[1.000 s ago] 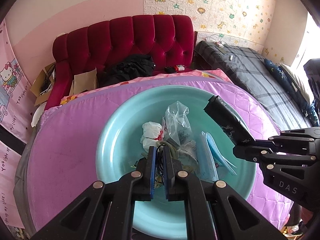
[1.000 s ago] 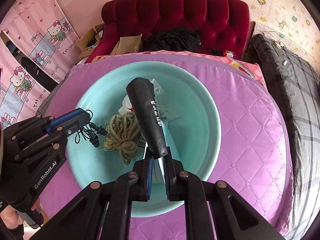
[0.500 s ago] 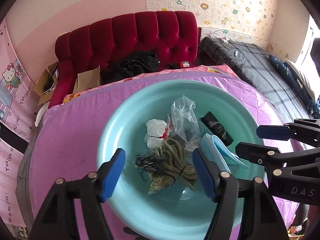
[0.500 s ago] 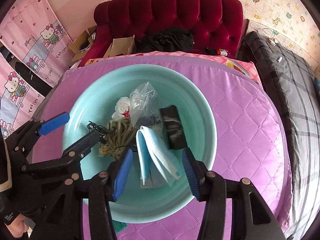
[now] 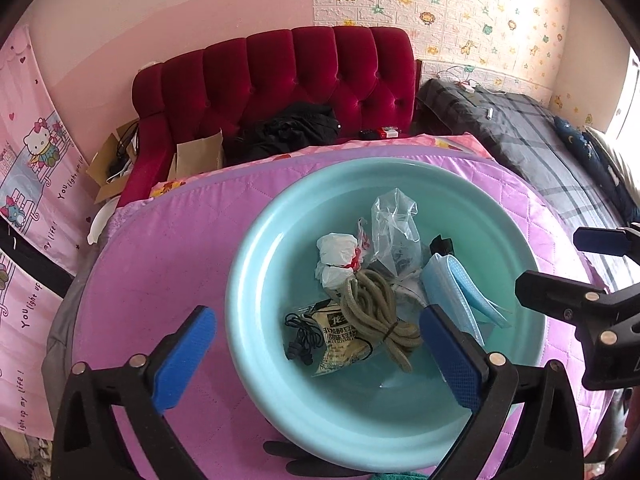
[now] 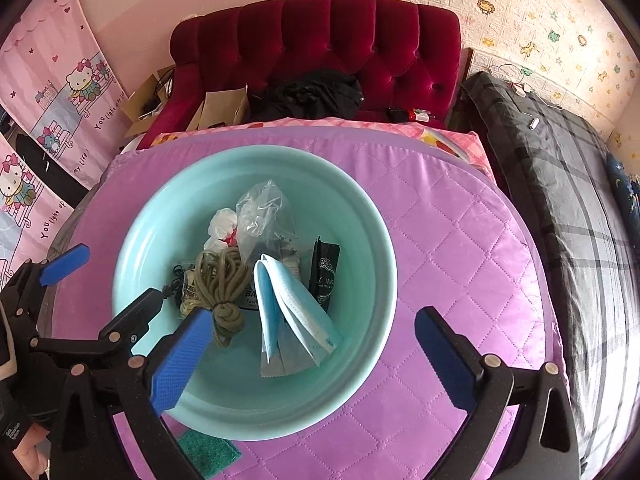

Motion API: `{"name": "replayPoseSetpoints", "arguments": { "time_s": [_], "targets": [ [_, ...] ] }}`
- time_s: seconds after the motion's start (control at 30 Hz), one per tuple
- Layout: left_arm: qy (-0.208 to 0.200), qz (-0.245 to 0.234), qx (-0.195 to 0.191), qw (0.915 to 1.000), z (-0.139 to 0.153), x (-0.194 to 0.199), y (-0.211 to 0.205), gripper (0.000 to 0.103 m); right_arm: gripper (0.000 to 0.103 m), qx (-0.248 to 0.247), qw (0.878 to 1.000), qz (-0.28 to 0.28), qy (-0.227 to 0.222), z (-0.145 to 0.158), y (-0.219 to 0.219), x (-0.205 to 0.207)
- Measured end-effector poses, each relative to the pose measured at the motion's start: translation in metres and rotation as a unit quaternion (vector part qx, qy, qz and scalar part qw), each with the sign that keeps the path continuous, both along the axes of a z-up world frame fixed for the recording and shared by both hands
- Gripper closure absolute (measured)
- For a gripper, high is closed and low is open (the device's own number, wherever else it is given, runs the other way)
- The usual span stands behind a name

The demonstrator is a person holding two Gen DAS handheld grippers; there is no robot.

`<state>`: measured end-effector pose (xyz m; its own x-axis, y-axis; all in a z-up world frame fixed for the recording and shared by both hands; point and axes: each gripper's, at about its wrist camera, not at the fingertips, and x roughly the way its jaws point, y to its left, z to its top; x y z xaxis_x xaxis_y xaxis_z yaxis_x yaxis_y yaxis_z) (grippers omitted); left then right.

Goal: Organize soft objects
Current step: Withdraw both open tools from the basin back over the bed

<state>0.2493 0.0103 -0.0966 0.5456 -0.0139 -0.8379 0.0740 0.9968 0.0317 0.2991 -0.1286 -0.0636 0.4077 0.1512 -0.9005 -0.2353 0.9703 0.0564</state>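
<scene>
A teal basin point(image 5: 280, 396) point(image 6: 360, 360) sits on the purple quilted table. In it lie a coiled olive rope point(image 5: 374, 314) point(image 6: 222, 284), blue face masks point(image 5: 460, 292) point(image 6: 288, 312), a black sachet point(image 6: 326, 276), a clear plastic bag point(image 5: 394, 226) point(image 6: 262, 216), a white crumpled bag point(image 5: 336, 252) point(image 6: 222, 224), a black earphone cable point(image 5: 302, 338) and a printed snack packet point(image 5: 340, 340). My left gripper point(image 5: 320, 356) is open and empty above the basin's near side. My right gripper point(image 6: 316, 356) is open and empty above the basin's near right rim.
A green scouring pad point(image 6: 208, 452) lies on the table by the basin's near edge. A red tufted sofa point(image 6: 316, 48) with black clothing and cardboard boxes stands behind the table. A bed with a grey checked cover point(image 6: 560, 184) is at the right.
Both grippers opened wide and pulled back and up. The left let go of the earphone cable and the right let go of the black sachet; both now lie in the basin.
</scene>
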Motion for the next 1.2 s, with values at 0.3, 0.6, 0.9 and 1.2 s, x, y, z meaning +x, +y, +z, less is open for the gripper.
{"name": "replayPoseSetpoints", "arguments": {
  "time_s": [0.3, 0.6, 0.9, 1.2],
  "targets": [
    [-0.011, -0.007, 0.004, 0.9999, 0.012, -0.021, -0.004, 0.0, 0.0, -0.002, 1.0, 0.001, -0.019, 0.017, 0.002, -0.024],
    [-0.019, -0.011, -0.005, 0.9998, 0.023, -0.055, -0.004, 0.0, 0.0, -0.005, 0.999, 0.001, -0.032, 0.026, 0.001, -0.054],
    [-0.026, -0.015, -0.004, 0.9996, 0.029, -0.091, -0.004, 0.0, 0.0, -0.005, 0.999, -0.006, -0.05, 0.033, -0.003, -0.091],
    [-0.029, -0.016, -0.002, 0.9994, 0.021, -0.13, -0.003, 0.0, 0.0, -0.01, 0.998, -0.007, -0.058, 0.027, -0.003, -0.126]
  ]
}}
